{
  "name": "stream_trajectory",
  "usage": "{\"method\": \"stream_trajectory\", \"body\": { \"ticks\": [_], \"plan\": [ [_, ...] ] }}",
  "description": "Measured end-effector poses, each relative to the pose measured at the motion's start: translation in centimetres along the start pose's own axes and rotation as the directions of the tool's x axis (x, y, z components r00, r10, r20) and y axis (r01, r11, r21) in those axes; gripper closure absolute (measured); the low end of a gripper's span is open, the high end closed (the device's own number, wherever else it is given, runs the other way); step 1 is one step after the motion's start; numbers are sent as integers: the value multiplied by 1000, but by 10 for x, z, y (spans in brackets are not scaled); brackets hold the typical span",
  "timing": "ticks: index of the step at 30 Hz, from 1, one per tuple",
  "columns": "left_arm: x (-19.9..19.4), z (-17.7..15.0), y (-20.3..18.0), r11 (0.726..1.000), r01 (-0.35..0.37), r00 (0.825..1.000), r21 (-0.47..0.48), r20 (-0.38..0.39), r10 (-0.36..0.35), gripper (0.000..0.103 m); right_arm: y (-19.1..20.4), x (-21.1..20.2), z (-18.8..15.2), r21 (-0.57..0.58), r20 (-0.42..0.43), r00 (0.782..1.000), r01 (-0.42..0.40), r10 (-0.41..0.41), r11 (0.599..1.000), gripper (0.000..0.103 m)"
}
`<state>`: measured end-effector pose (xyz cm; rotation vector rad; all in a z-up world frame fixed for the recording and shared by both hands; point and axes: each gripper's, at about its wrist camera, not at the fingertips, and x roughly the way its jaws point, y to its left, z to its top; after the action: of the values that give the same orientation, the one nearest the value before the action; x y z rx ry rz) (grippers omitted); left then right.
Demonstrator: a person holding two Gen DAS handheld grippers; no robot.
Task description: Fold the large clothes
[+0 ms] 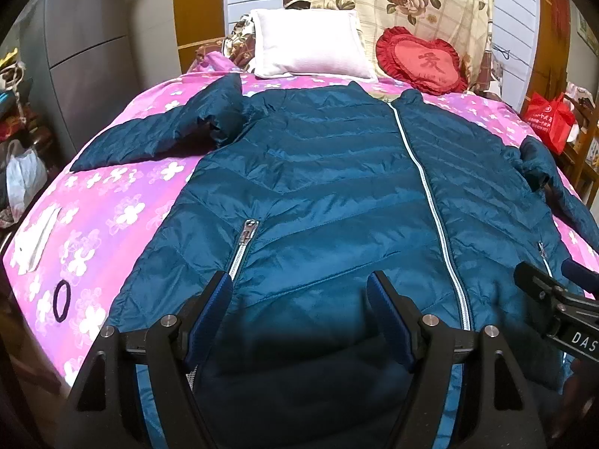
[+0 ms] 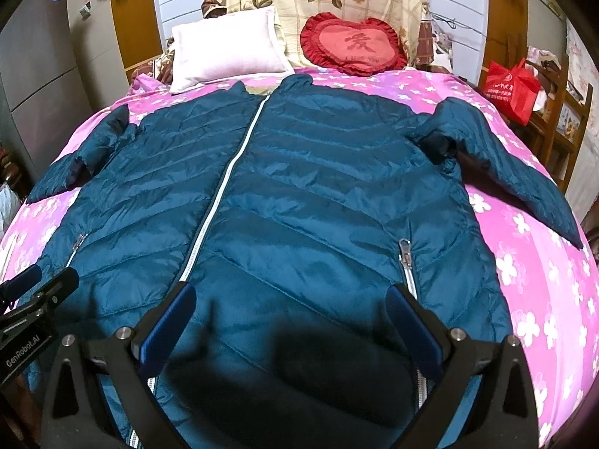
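A dark teal quilted jacket (image 1: pixel 329 172) lies flat, front up and zipped, on a pink flowered bedspread (image 1: pixel 112 202); it also shows in the right wrist view (image 2: pixel 299 187). Its sleeves spread out to both sides, the left sleeve (image 1: pixel 157 131) bent outward and the right sleeve (image 2: pixel 498 164) angled down. My left gripper (image 1: pixel 299 292) is open and empty above the jacket's lower left front near a pocket zipper (image 1: pixel 243 239). My right gripper (image 2: pixel 292 303) is open and empty above the lower right front, by the other pocket zipper (image 2: pixel 406 262).
A white pillow (image 1: pixel 310 45) and a red heart cushion (image 1: pixel 423 60) lie at the bed's head. A black hair tie (image 1: pixel 61 301) and a white item (image 1: pixel 37 239) lie on the bedspread's left. A red bag (image 2: pixel 513 86) stands right of the bed.
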<state>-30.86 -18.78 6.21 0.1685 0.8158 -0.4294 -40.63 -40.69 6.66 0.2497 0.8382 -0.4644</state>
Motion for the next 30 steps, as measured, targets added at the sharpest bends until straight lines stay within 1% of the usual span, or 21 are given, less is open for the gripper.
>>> {"method": "stream_trajectory", "body": {
  "ticks": [9, 12, 16, 21, 24, 30],
  "plan": [
    [0, 1, 1, 1000, -4, 1000, 3, 4, 4, 56, 2, 1, 0, 0, -2, 1000, -4, 4, 1000, 0],
    [-3, 7, 2, 1000, -13, 1000, 10, 14, 13, 56, 2, 1, 5, -3, 1, 1000, -2, 2, 1000, 0],
    [-4, 20, 7, 1000, -12, 1000, 3, 18, 12, 56, 1, 1, 13, 12, 4, 1000, -22, 22, 1000, 0],
    [-6, 37, 8, 1000, -29, 998, 12, 53, 28, 56, 3, 1, 26, 12, 14, 1000, -28, 28, 1000, 0],
    [-6, 49, 8, 1000, -17, 998, 18, 60, 16, 56, 6, 3, 35, 1, 12, 1000, -26, 26, 1000, 0],
    [-6, 72, 3, 999, -3, 997, 43, 82, -1, 56, 9, 3, 57, 15, 40, 998, -39, 38, 999, 0]
  ]
}}
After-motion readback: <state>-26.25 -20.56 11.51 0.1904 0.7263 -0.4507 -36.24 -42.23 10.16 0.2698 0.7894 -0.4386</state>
